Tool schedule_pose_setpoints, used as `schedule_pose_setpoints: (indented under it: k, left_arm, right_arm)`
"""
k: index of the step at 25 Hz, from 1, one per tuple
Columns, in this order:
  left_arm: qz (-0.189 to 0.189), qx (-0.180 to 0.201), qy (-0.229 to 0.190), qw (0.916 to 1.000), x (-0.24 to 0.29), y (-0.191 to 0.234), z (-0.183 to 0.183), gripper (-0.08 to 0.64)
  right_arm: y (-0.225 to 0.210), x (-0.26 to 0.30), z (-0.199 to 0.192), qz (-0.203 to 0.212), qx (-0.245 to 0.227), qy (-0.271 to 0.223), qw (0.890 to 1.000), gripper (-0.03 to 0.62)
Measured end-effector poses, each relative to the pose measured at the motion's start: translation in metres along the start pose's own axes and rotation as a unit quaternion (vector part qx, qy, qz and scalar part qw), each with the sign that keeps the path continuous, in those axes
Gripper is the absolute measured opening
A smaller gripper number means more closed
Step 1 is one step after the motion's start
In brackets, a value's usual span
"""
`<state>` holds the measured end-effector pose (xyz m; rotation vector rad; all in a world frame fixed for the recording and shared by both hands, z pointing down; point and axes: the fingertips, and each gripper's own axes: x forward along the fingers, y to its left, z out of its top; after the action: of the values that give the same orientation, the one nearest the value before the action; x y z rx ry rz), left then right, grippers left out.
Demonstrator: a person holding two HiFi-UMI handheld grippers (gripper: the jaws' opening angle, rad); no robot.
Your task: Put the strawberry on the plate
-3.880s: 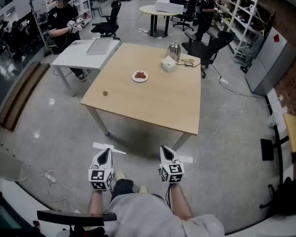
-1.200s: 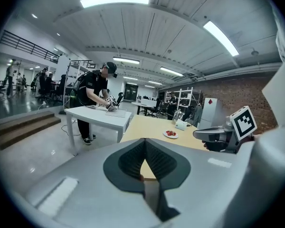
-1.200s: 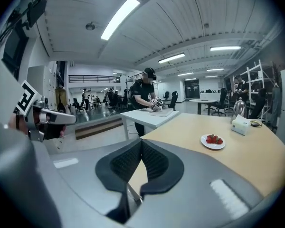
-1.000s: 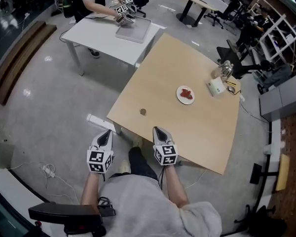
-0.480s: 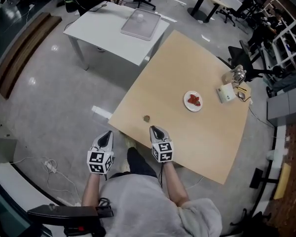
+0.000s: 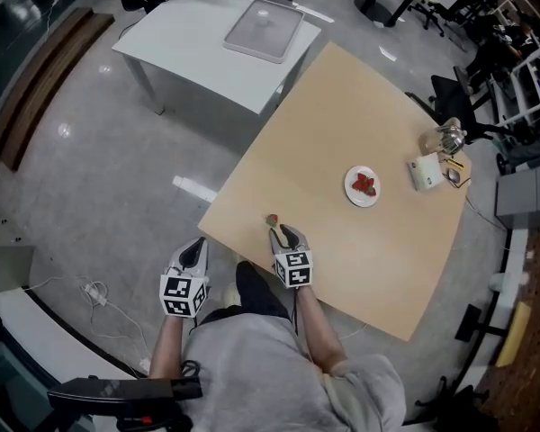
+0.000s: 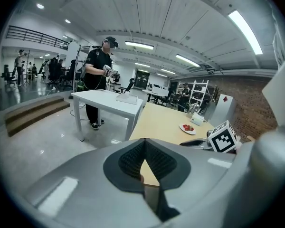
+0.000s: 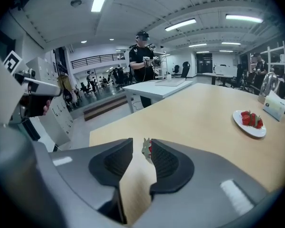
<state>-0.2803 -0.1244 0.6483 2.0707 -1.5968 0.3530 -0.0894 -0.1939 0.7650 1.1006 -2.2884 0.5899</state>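
- Since a second ago the right gripper [image 6: 284,235] has come forward over the near edge of the bench [image 6: 342,106], and its jaws have just been opening.
- Those jaws now stand released and apart. The strawberry [image 8: 146,147] lies on the bench between their tips, close against the jaw on the right of the right gripper view.
- The left gripper [image 7: 143,144] has its jaws clenched tip to tip with nothing between them. It hangs beside the right gripper, just off the bench edge.
- The plate [image 8: 249,129], carrying a few red berries [image 8: 251,119], sits well ahead of the right jaws and off to their right, well apart from the strawberry.
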Motion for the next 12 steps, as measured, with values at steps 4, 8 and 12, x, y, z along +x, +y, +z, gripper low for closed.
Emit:
schedule_pose_setpoints:
  k: [4, 8, 12]
  left_arm:
    - [0.004, -0.005, 0.011, 0.9999, 0.005, 0.004, -0.003, 0.02]
    - [0.006, -0.01, 0.021, 0.9997, 0.011, 0.008, -0.008, 0.02]
    - [0.008, -0.016, 0.03, 0.9994, 0.016, 0.012, -0.013, 0.02]
  right_arm:
    - [-0.004, 0.014, -0.008, 0.005, 0.001, 0.02, 1.0, 0.149]
    - [-0.009, 0.027, -0.012, -0.001, 0.003, 0.03, 1.0, 0.168]
    - [-0.012, 0.038, -0.014, -0.004, -0.005, 0.042, 0.999, 0.173]
